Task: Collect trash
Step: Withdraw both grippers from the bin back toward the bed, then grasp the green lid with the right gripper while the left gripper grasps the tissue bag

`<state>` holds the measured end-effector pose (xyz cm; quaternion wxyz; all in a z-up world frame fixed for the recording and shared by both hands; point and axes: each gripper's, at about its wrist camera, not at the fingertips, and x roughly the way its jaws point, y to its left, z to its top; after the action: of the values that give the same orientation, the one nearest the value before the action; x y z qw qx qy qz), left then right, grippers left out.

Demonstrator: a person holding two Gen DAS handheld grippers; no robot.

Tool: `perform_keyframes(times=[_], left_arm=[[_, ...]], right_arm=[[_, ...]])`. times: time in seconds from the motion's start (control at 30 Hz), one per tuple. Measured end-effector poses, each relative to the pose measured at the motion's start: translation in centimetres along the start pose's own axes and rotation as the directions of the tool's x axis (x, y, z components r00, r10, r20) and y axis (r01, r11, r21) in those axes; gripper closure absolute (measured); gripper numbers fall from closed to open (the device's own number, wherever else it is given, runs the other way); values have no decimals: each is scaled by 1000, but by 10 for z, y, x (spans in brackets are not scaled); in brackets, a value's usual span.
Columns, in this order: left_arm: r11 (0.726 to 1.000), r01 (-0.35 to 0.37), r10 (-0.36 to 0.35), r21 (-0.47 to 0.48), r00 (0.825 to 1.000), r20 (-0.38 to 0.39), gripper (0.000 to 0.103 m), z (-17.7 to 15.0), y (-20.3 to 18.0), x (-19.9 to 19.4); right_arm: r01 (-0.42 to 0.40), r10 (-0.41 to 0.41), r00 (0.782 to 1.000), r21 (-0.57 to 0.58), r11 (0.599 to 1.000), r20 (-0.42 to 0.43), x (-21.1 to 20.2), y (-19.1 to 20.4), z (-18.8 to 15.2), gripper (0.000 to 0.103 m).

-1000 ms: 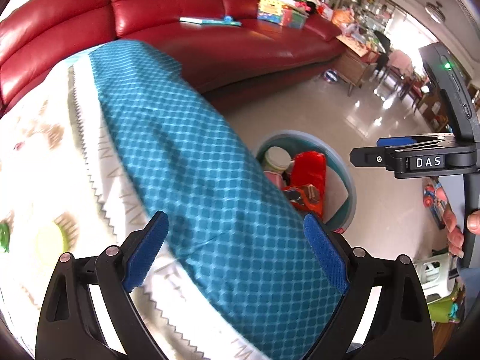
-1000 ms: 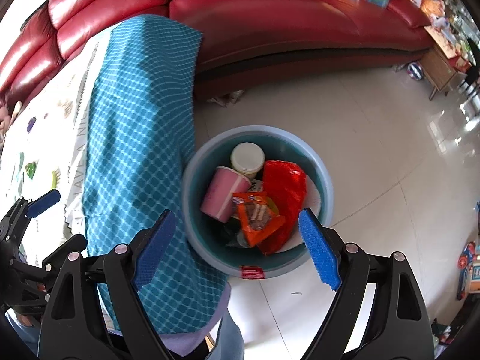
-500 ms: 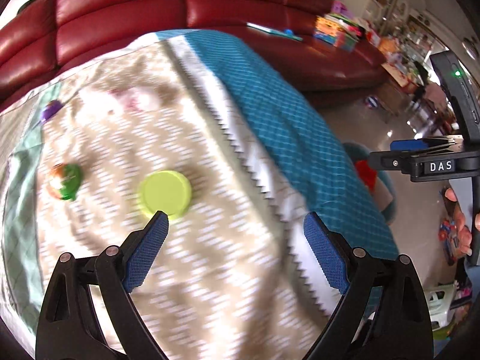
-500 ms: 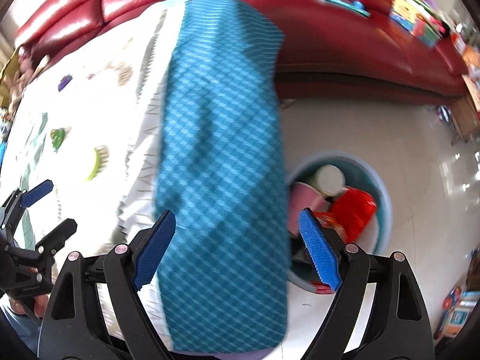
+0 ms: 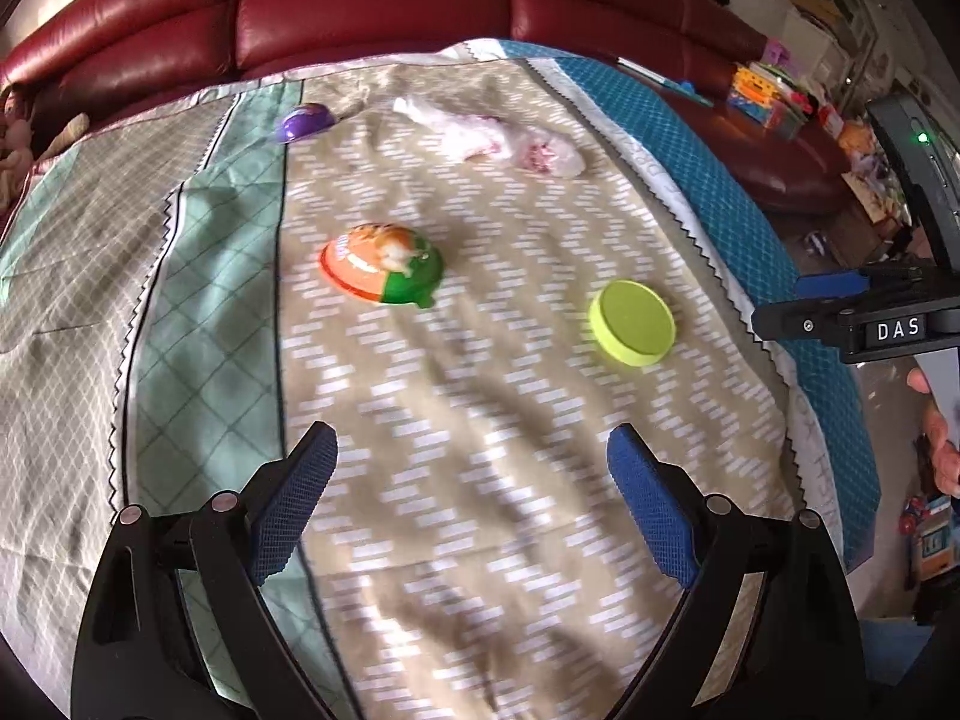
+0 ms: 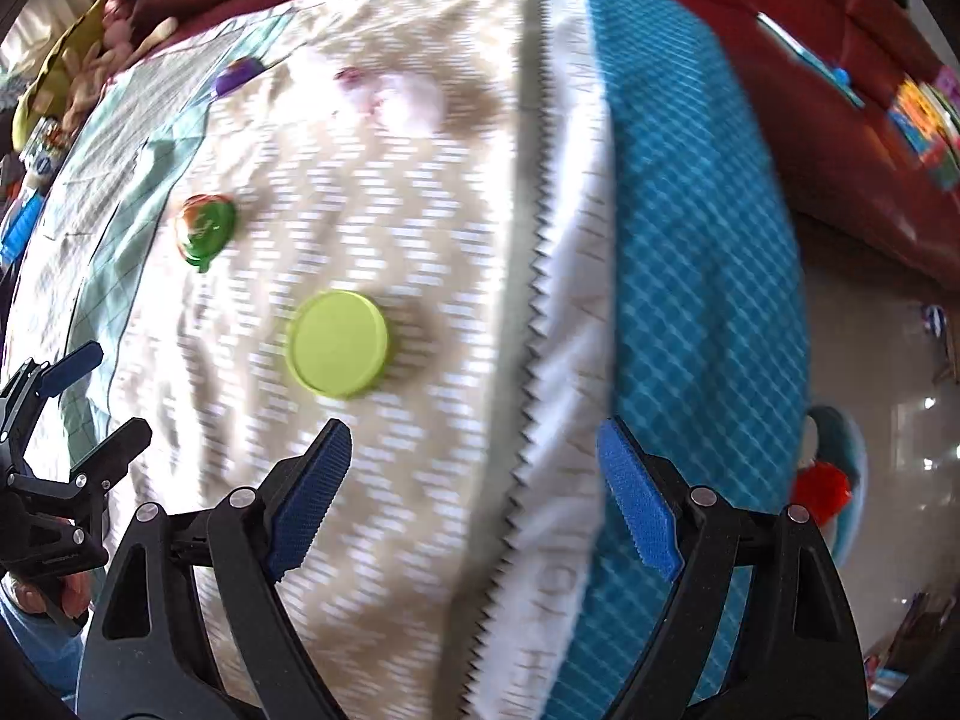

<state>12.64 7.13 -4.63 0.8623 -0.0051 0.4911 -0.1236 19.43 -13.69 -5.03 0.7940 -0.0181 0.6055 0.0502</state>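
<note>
1. Trash lies scattered on the patterned cloth point(image 5: 480, 420) that covers the table — four pieces show in the left wrist view.
2. A lime-green round lid point(image 5: 631, 322) lies flat towards the cloth's right side, near the zigzag seam where the beige panel meets the teal border.
3. An orange-and-green cup lid point(image 5: 384, 264) sits left of the green one, well apart from it, near the pale green checked panel.
4. A crumpled white-and-pink tissue point(image 5: 492, 135) and a small purple lid point(image 5: 304, 122) lie at the far edge, near the red leather sofa point(image 5: 372, 6).
5. The left gripper point(image 5: 472, 498) hangs over bare cloth with its blue pads spread wide and nothing between them.
6. The right gripper point(image 6: 474, 492) is likewise wide apart and empty — the lime-green lid lies just beyond its left pad in the blurred right wrist view.
7. The teal bin point(image 6: 846, 456) stands on the floor past the cloth's hanging edge, with red wrapping point(image 6: 819, 489) showing inside it.
</note>
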Motion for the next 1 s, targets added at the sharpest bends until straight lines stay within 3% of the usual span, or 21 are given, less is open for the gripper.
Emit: perform_keyframes(times=[0.27,0.63,0.93,1.0], left_arm=[[998,-2,1,-60,1000,-11,11,-4,39,2],[996,29,-30,-88,1000,-6,11,-1,56,9],[996,43,-44,-84,999,-10,11,1,56,15],[995,46,-48,-84,999,-12,11,2,56,17]], right_arm=[[-21,21,999,5,1000,-32,28,36,25,23],[-4,3,998,-6,1000,-64,49,57,31,23],[18,-20,997,-21,1000,-72,60,61,29,50],[27,-29,997,-27,999,-69,60,63,28,50]])
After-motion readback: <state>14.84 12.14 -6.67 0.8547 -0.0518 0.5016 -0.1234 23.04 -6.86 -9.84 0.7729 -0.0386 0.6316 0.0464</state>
